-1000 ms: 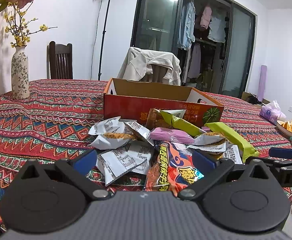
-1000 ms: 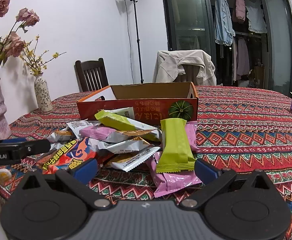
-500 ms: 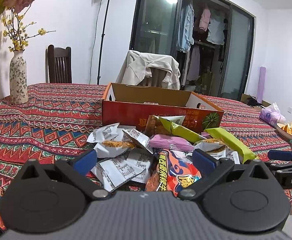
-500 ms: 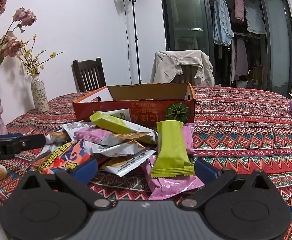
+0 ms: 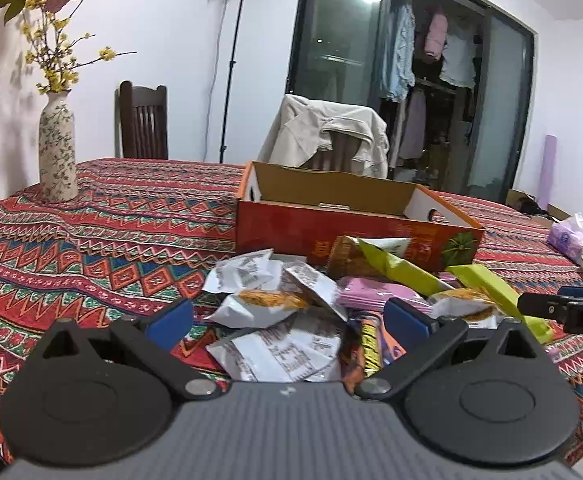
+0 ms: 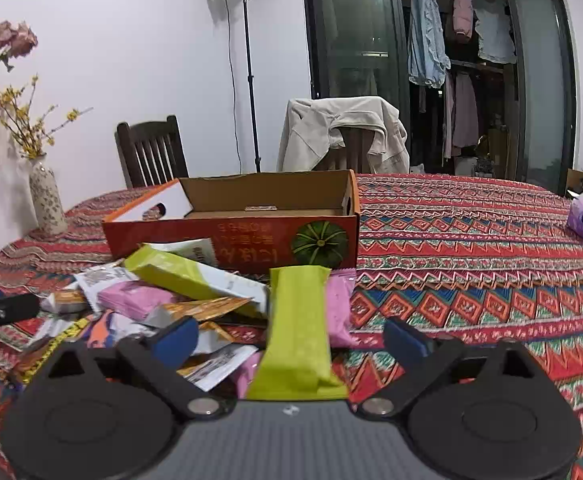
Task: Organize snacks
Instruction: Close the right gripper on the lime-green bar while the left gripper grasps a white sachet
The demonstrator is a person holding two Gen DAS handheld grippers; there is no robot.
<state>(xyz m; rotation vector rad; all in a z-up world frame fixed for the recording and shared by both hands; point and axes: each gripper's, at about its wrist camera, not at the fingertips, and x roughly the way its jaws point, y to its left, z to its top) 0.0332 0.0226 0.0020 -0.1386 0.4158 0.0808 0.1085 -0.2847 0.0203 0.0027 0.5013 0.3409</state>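
Both grippers, left gripper [image 5: 287, 318] and right gripper [image 6: 291, 338], gape wide over the crinkly snack-packet heap [image 5: 331, 300], seemingly untouched, before the open orange cardboard box [image 6: 251, 216].

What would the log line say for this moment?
left tongs: open, over white packets | right tongs: open, around green bar | box: open

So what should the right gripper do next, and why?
Probably ease down and close on the green snack bar. The right gripper is open with the bar lying between its fingers atop the pile, and the orange box behind appears to hold no snacks.
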